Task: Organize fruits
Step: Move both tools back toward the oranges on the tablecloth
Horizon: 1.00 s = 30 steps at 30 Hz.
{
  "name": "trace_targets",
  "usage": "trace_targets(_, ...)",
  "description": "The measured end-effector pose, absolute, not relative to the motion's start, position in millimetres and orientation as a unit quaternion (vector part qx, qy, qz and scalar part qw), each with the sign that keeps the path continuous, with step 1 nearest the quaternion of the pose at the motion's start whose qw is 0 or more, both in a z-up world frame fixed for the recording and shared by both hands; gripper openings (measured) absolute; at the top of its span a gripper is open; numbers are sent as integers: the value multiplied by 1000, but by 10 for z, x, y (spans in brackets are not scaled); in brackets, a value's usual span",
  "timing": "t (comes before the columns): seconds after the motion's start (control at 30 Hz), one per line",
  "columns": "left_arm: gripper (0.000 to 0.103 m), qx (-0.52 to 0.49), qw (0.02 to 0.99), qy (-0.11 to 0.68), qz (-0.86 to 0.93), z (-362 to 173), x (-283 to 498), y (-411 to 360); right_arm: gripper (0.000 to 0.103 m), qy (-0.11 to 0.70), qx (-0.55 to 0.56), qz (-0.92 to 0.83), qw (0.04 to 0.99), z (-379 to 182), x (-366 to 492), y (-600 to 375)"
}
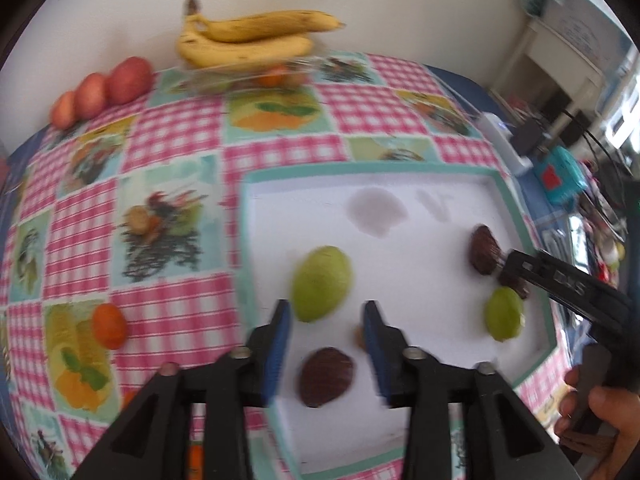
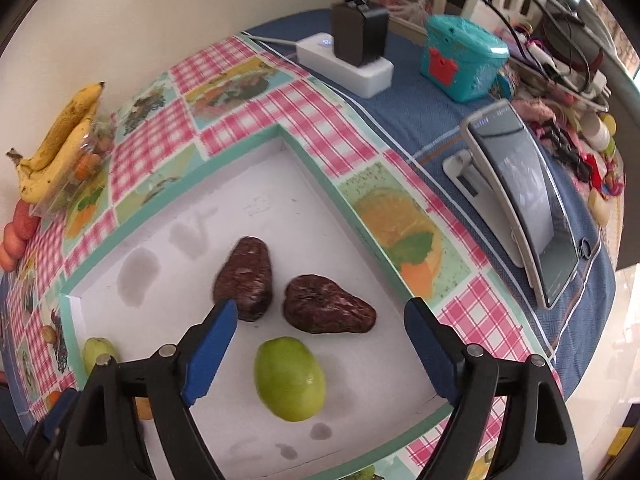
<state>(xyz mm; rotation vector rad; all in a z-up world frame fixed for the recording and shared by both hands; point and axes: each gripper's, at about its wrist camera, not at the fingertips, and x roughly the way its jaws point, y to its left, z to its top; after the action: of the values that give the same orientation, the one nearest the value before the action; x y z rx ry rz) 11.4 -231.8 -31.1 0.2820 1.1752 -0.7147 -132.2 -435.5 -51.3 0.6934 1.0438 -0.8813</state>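
Note:
A white tray (image 1: 360, 170) (image 2: 224, 156) with a teal rim lies on the checked tablecloth. It holds two green fruits (image 1: 322, 289) (image 1: 504, 313) and several dark brown avocados (image 1: 326, 376) (image 1: 484, 249). My left gripper (image 1: 326, 312) hovers open over the tray's near side, the larger green fruit just ahead of its left finger and one avocado below its jaws. My right gripper (image 2: 320, 308) (image 1: 510, 274) is open above the tray's right part. A green fruit (image 2: 290, 378) lies between its fingers, with two avocados (image 2: 244, 282) (image 2: 328, 310) just beyond. Neither gripper holds anything.
Bananas (image 1: 248, 38) rest on a clear box of small fruit by the wall, three red fruits (image 1: 128, 80) to their left. An orange (image 1: 109, 326) lies left of the tray. A power strip (image 2: 348, 62), teal box (image 2: 460, 60) and phone on a stand (image 2: 528, 208) stand to the right.

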Motion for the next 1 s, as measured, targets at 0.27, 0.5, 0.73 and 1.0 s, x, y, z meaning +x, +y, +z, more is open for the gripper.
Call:
trace_targets(0.27, 99, 96, 805, 539, -228, -339, 499, -1911, 86, 468, 295, -359, 751, -401, -1067, -3973)
trace_targets(0.5, 103, 53, 831, 531, -158, -268, 830, -1428, 90, 483, 263, -305, 778, -417, -705, -3493)
trace_targets(0.73, 103, 40, 840, 529, -112, -228, 1101, -1007, 91, 474, 261, -262, 799, -374, -512, -3166)
trace_targets(1.0, 103, 64, 861, 501, -62, -63, 1198, -711, 91, 456, 231, -235, 827, -288, -377, -2888)
